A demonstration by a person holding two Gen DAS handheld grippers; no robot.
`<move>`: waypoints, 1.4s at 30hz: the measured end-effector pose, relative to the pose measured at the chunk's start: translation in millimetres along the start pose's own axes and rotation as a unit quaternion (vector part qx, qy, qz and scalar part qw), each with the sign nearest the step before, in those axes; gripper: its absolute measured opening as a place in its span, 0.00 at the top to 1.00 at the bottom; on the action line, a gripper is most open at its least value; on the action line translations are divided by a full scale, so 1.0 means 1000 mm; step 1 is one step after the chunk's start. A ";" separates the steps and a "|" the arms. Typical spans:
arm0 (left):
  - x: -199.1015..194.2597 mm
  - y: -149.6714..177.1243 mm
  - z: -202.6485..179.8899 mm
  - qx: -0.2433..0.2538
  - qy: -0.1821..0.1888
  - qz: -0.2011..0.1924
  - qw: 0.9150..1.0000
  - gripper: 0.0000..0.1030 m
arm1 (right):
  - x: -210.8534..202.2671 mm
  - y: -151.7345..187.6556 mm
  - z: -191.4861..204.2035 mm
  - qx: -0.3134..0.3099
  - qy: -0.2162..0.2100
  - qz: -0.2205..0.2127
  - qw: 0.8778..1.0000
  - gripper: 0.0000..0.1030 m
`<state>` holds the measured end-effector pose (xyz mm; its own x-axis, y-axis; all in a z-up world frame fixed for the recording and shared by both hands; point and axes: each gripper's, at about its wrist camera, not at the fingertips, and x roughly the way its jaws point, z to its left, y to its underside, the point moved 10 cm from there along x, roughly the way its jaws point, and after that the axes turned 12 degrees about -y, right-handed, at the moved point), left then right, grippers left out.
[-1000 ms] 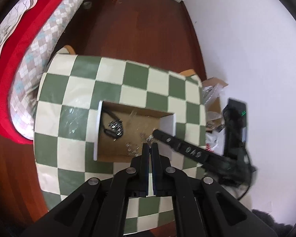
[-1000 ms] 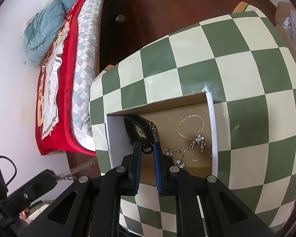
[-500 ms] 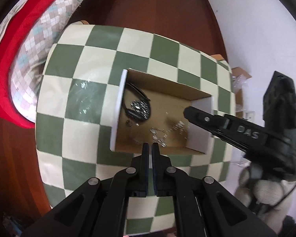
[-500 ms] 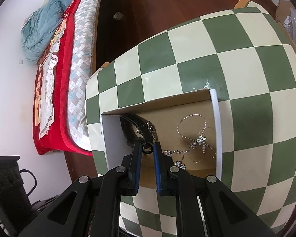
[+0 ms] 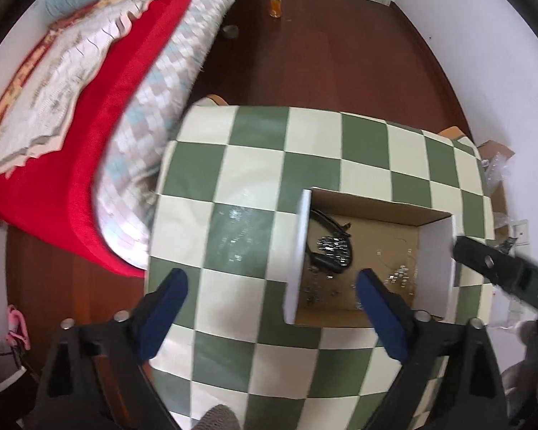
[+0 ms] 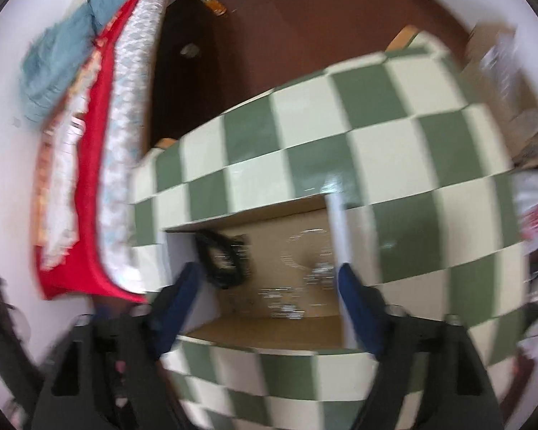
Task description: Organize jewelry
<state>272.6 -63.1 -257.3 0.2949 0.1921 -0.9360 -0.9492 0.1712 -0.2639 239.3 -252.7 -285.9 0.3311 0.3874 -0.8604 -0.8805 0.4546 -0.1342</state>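
Note:
On the green and cream checked table stands an open cardboard box with white side flaps. Inside lie a black beaded piece and small silver pieces. My left gripper hangs above the box's left flap; its jaws are opening wide and grip nothing. One finger of my right gripper reaches in over the right flap. The right wrist view is blurred: my right gripper is above the box, jaws opening, nothing pressed between them. The black piece and a silver chain lie below.
A bed with a red blanket runs along the table's left side. An orange bottle stands on the dark wooden floor beyond. A carton with plastic bags sits by the white wall at the right.
Both grippers have gone from shut to wide open. The small black ring that sat between the right fingertips is no longer there. The left view has tilted down.

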 end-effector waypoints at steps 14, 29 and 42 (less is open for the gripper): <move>-0.025 0.020 0.010 0.010 -0.022 -0.033 0.999 0.00 | -0.037 0.055 -0.017 -0.072 0.138 -0.019 0.988 0.00; -0.141 0.053 0.017 0.031 0.000 -0.068 0.997 0.00 | -0.155 0.095 0.032 -0.098 0.134 -0.092 0.982 0.00; -0.230 0.065 0.037 0.024 0.022 -0.087 0.996 0.00 | -0.255 0.119 0.076 -0.124 0.117 -0.120 0.978 0.00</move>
<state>147.3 -60.1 -50.0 0.4480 0.1126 -0.8869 -0.8776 0.2447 -0.4122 75.3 -236.6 -45.0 0.4766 0.0858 -0.8749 -0.8522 0.2895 -0.4359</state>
